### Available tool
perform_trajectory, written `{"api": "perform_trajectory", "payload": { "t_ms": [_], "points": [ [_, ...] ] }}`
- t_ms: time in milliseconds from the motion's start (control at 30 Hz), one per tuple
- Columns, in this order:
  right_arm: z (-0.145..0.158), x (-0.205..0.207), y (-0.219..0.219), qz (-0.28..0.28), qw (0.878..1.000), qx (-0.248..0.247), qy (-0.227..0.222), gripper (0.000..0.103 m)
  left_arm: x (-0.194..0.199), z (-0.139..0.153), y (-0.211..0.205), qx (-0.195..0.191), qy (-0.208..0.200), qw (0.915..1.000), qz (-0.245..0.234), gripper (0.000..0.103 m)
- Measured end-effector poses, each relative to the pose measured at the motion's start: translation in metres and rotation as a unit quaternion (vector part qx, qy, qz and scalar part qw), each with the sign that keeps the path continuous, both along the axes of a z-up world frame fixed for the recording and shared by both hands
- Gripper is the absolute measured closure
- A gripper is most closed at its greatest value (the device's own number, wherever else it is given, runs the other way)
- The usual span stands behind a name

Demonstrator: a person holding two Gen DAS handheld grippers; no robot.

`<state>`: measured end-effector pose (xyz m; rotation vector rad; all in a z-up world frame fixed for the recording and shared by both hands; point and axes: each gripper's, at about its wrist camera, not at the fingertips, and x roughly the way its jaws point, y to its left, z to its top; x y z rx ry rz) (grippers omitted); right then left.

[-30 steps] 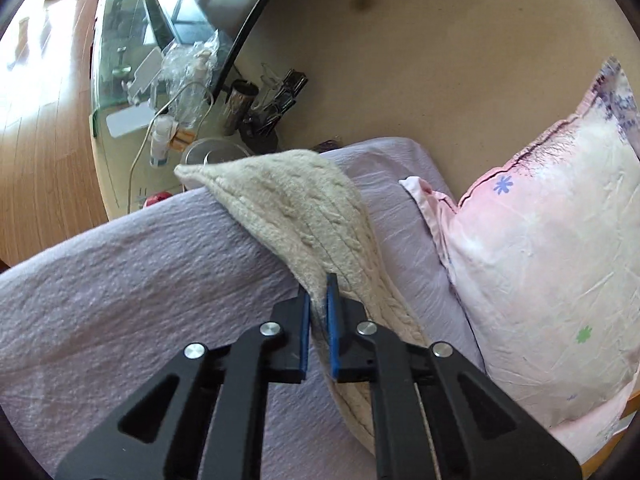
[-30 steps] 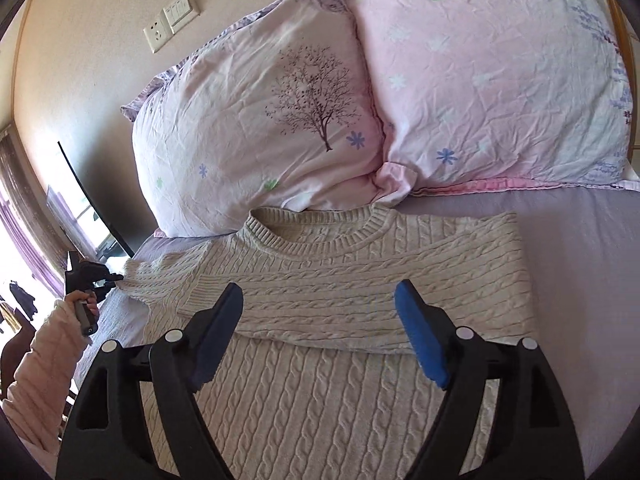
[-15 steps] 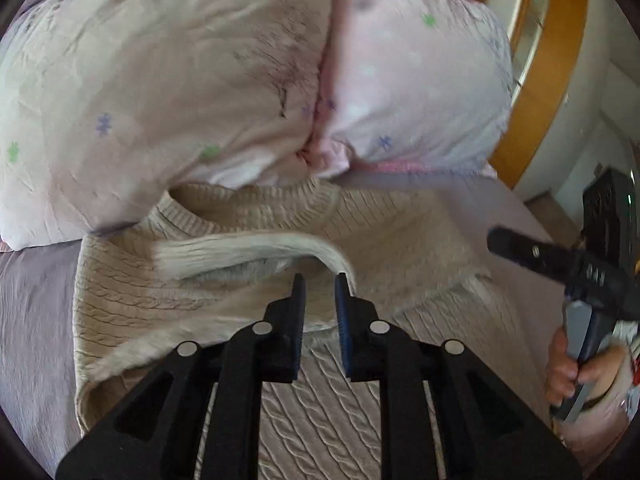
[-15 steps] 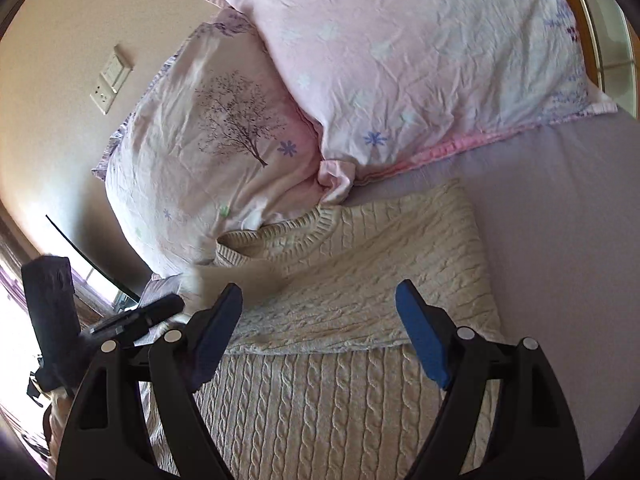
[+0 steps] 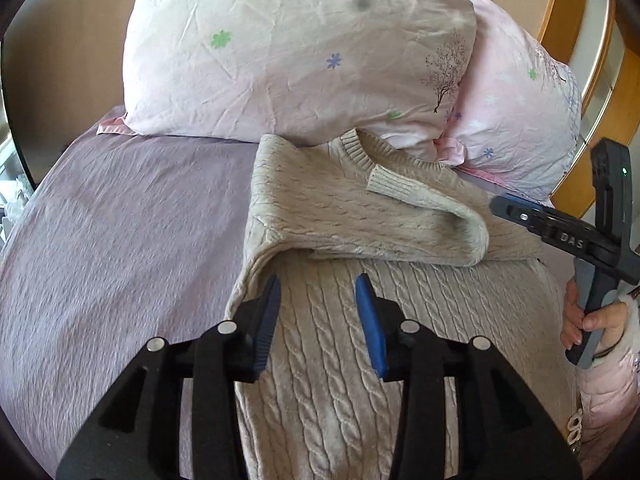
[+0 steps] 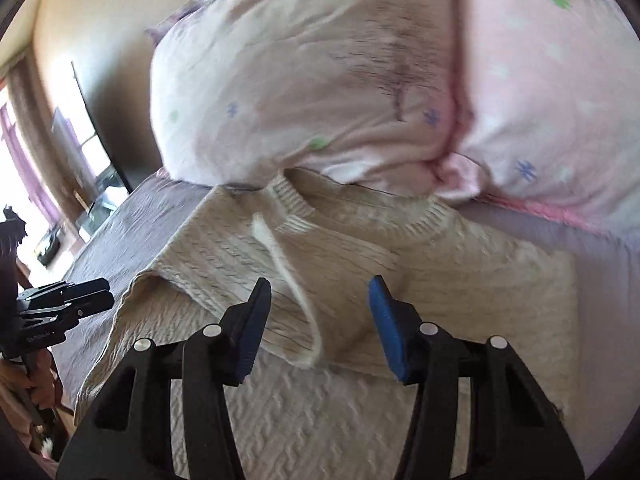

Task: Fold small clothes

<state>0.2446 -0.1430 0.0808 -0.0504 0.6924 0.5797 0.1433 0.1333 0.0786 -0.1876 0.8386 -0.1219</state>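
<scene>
A cream cable-knit sweater (image 5: 332, 364) lies flat on the lilac bedsheet (image 5: 120, 240), collar toward the pillows. Both sleeves are folded across its chest; the left sleeve (image 5: 428, 204) lies on top with its ribbed cuff near the collar. My left gripper (image 5: 318, 312) is open and empty, just above the sweater's body. My right gripper (image 6: 316, 320) is open and empty over the folded sleeves (image 6: 288, 276); it also shows at the right of the left wrist view (image 5: 520, 212). The sweater (image 6: 320, 412) fills the lower right wrist view.
Two pink floral pillows (image 5: 296, 52) (image 5: 516, 120) lie at the head of the bed, touching the collar. A wooden bed frame (image 5: 560, 12) stands at the far right. The left gripper shows at the left edge of the right wrist view (image 6: 64, 300). A window and furniture (image 6: 60, 152) lie beyond.
My left gripper carried the left sleeve across the chest, let it go and opened. The sleeve now lies folded on the sweater. My right gripper stayed open and moved closer over the sweater.
</scene>
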Motion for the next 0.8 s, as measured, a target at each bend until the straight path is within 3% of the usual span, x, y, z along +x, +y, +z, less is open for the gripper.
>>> {"api": "perform_trajectory", "payload": {
  "t_ms": [133, 167, 200, 233, 267, 367, 433, 467, 533, 567, 633, 667, 800],
  "points": [
    [-0.012, 0.032, 0.062, 0.005, 0.997, -0.075, 0.011, 0.050, -0.007, -0.003, -0.002, -0.008, -0.003, 0.9999, -0.011, 0.058],
    [-0.020, 0.040, 0.071, -0.002, 0.995, -0.097, 0.014, 0.057, -0.008, -0.004, -0.003, -0.010, -0.002, 0.9998, -0.014, 0.057],
    [-0.028, 0.049, 0.077, -0.011, 0.993, -0.120, 0.016, 0.096, -0.009, -0.005, -0.002, -0.011, -0.001, 0.9998, -0.017, 0.056],
    [-0.037, 0.056, 0.076, -0.019, 0.991, -0.132, 0.022, 0.096, -0.010, -0.007, -0.003, -0.011, 0.000, 0.9998, -0.017, 0.055],
    [-0.039, 0.061, 0.069, -0.025, 0.992, -0.119, 0.029, 0.096, -0.011, -0.008, -0.001, -0.009, 0.000, 0.9998, -0.016, 0.054],
    [-0.014, 0.053, 0.014, -0.090, 0.996, -0.010, 0.006, 0.096, -0.014, -0.013, 0.007, -0.012, 0.003, 0.9999, -0.009, 0.053],
    [0.003, 0.046, -0.048, -0.155, 0.983, 0.100, 0.021, 0.096, -0.015, -0.018, 0.013, -0.017, 0.008, 0.9998, -0.003, 0.053],
    [0.002, 0.043, -0.083, -0.196, 0.968, 0.149, 0.043, 0.095, -0.016, -0.022, 0.017, -0.022, 0.012, 0.9997, 0.001, 0.053],
    [-0.009, 0.035, -0.132, -0.265, 0.944, 0.179, 0.082, 0.078, -0.018, -0.028, 0.022, -0.036, 0.020, 0.9992, 0.004, 0.053],
    [-0.017, 0.028, -0.154, -0.303, 0.932, 0.170, 0.105, 0.057, -0.021, -0.031, 0.024, -0.043, 0.023, 0.9988, 0.005, 0.053],
    [-0.025, 0.010, -0.188, -0.333, 0.916, 0.184, 0.126, 0.038, -0.029, -0.034, 0.027, -0.050, 0.024, 0.9984, 0.005, 0.053],
    [-0.026, -0.003, -0.201, -0.332, 0.914, 0.198, 0.125, 0.037, -0.035, -0.036, 0.028, -0.053, 0.025, 0.9983, 0.004, 0.053],
    [-0.032, -0.060, -0.214, -0.276, 0.934, 0.183, 0.130, 0.038, -0.057, -0.046, 0.032, -0.061, 0.044, 0.9972, 0.000, 0.050]
  ]
}}
